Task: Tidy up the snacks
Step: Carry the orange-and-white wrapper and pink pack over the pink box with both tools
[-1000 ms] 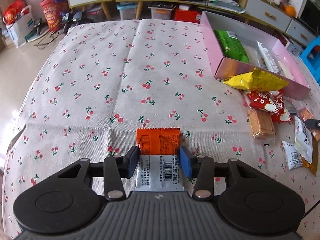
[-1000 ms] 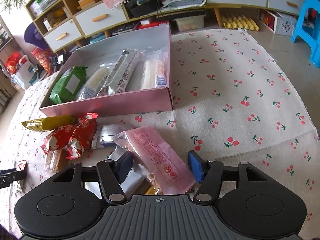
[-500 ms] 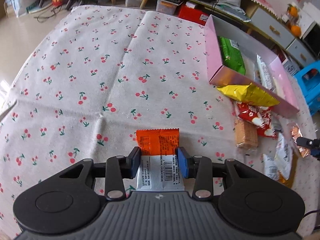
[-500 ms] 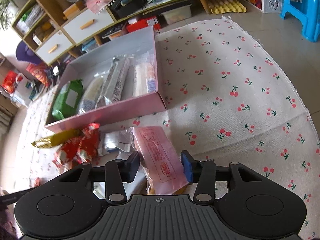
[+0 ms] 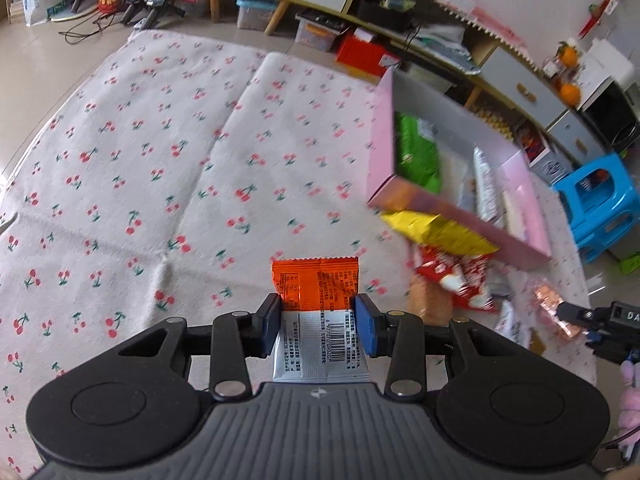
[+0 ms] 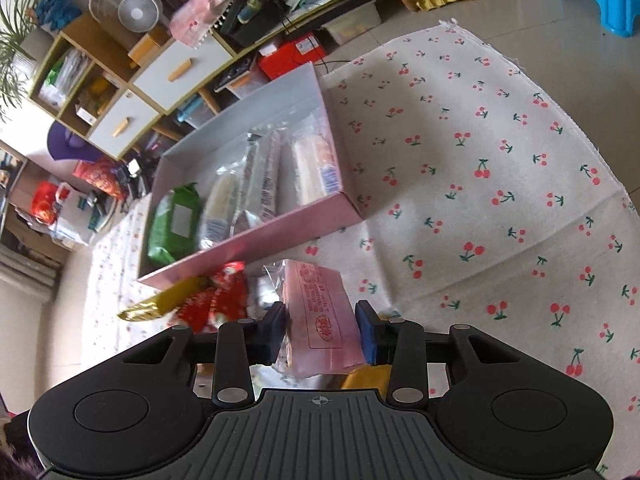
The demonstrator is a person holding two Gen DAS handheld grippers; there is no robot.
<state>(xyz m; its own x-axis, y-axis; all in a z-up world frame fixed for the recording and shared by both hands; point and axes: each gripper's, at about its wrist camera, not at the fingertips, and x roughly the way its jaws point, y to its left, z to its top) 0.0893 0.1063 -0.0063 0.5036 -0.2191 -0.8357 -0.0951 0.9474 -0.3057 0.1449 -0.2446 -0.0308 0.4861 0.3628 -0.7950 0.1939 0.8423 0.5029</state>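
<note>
My left gripper (image 5: pixel 316 326) is shut on an orange and silver snack packet (image 5: pixel 316 284) and holds it above the cherry-print cloth. My right gripper (image 6: pixel 322 332) is shut on a pink wafer packet (image 6: pixel 320 308), lifted off the pile. The pink box (image 5: pixel 420 196) lies ahead to the right in the left view; in the right wrist view the pink box (image 6: pixel 256 236) is ahead to the left. It holds a green packet (image 6: pixel 174 224) and several pale long packets (image 6: pixel 260 176). The right gripper also shows in the left view (image 5: pixel 576 316).
Loose snacks lie beside the box: a yellow bag (image 5: pixel 436 232), red packets (image 5: pixel 452 272), a biscuit pack (image 5: pixel 426 300). A blue stool (image 5: pixel 600 200) stands to the right of the cloth. Cabinets and clutter (image 6: pixel 160 76) line the far side.
Both grippers have risen, each with its packet. The right gripper closed on the pink packet and lifted it off the pile. The left view has swung toward the box.
</note>
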